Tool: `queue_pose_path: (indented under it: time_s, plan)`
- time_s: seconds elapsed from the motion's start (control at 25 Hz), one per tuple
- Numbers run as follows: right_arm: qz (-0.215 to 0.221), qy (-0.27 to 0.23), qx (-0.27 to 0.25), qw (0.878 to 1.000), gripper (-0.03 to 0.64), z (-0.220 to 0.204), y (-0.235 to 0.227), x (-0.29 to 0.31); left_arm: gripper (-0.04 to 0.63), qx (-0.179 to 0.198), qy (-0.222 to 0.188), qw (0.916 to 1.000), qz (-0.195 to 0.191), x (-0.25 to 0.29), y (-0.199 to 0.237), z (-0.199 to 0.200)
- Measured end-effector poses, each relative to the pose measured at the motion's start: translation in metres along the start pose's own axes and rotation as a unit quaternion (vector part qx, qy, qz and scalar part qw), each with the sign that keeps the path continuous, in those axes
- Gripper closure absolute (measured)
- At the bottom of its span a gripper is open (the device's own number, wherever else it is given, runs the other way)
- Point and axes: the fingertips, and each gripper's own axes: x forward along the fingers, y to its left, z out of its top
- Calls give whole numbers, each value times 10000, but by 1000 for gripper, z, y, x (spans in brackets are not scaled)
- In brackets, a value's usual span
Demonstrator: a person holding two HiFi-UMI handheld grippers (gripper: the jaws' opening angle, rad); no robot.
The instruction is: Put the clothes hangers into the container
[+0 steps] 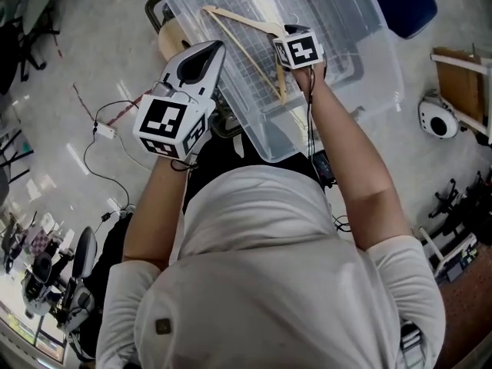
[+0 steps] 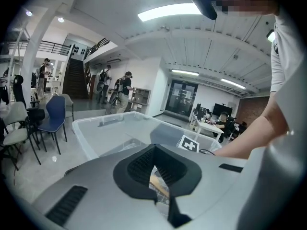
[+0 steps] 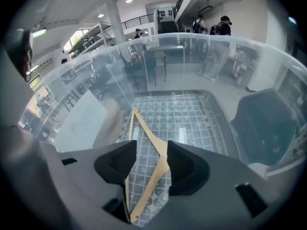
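Note:
A clear plastic container (image 1: 369,44) stands in front of me on the floor. One wooden hanger (image 1: 278,87) lies flat on its gridded bottom. My right gripper (image 1: 296,51) hovers over the container, pointing steeply down. In the right gripper view its jaws (image 3: 151,145) stand open, and the hanger (image 3: 144,128) shows through the gap, well below and free of the pads. My left gripper (image 1: 217,47) hangs at the container's near left rim, tips together and holding nothing. The left gripper view (image 2: 156,150) looks across the container (image 2: 110,133).
A round wooden seat (image 1: 171,38) stands left of the container. Cables and a white adapter (image 1: 104,131) lie on the floor at the left. A white round device (image 1: 440,118) and a wooden frame (image 1: 461,83) sit at the right. Chairs (image 2: 53,119) stand further off.

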Motion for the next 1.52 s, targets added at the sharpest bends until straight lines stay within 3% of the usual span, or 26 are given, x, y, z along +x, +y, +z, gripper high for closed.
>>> queue_pose_path:
  time_s: [0.36,0.64,1.2,1.52]
  plan:
    - [165,-1064,190,9940,501,20,50,-101,578,189,-116,9995,-230,-50,-14,1]
    - [248,-2022,391,9782,562,28,96,-184,578,321,-312,9975,-543,-91,-34,7]
    - [258,-3513,-163,9357,597,29,205,-334,578,824,-661,9882,-1114,-176,-71,28]
    - [36,-4275,-716,9012,598,25,257,-394,578,945,-899,9843,-1192,-223,-72,35]
